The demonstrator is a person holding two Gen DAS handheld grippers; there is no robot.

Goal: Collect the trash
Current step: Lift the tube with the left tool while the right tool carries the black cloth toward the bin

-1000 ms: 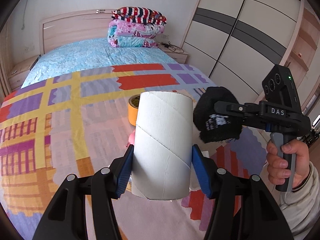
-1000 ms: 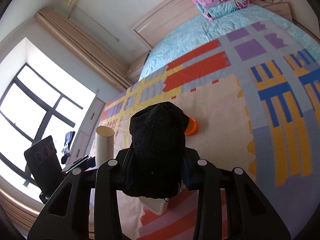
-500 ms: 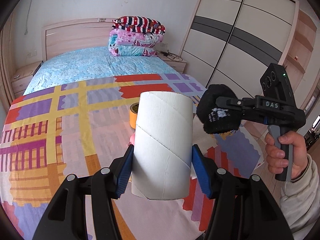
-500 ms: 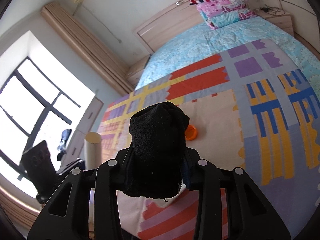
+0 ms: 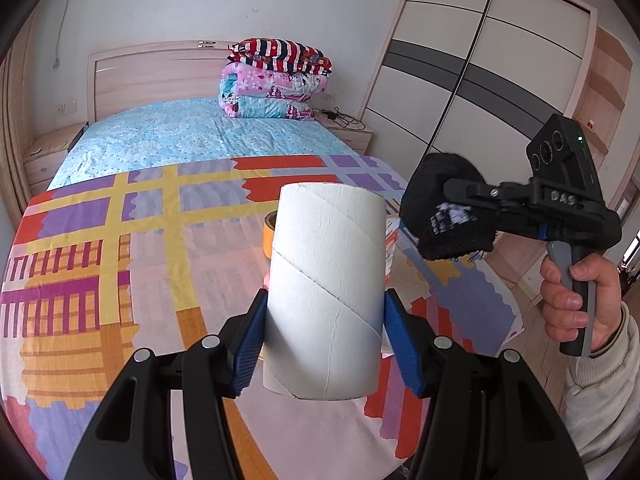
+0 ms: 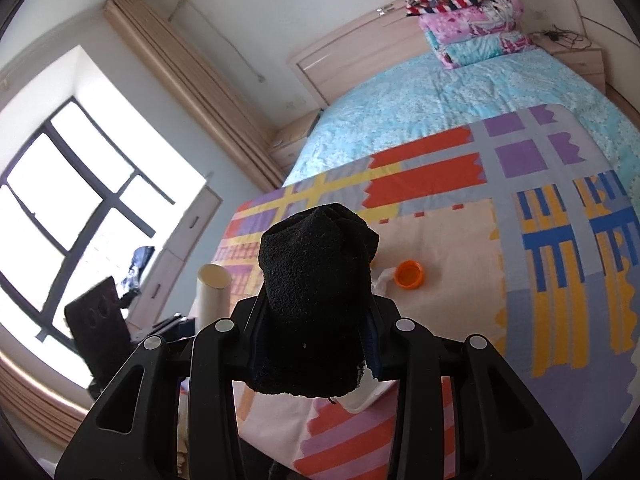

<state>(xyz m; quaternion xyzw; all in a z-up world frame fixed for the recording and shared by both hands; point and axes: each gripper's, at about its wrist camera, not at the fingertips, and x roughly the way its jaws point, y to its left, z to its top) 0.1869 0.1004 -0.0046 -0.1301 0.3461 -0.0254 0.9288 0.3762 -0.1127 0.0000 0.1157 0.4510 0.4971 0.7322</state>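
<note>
Above the bed (image 5: 172,240), the left gripper (image 5: 324,320) clamps the cardboard tube (image 5: 326,292) upright.

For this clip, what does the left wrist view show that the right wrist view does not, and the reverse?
Only the left wrist view shows the wardrobe, the person's hand on the right gripper's handle, and the white print on the black sock. Only the right wrist view shows the window, the curtain and the orange cap on the bed. Both show the cardboard tube clamped in the left gripper, the sock held in the right jaws, the patterned blanket and the folded quilts at the headboard.
</note>
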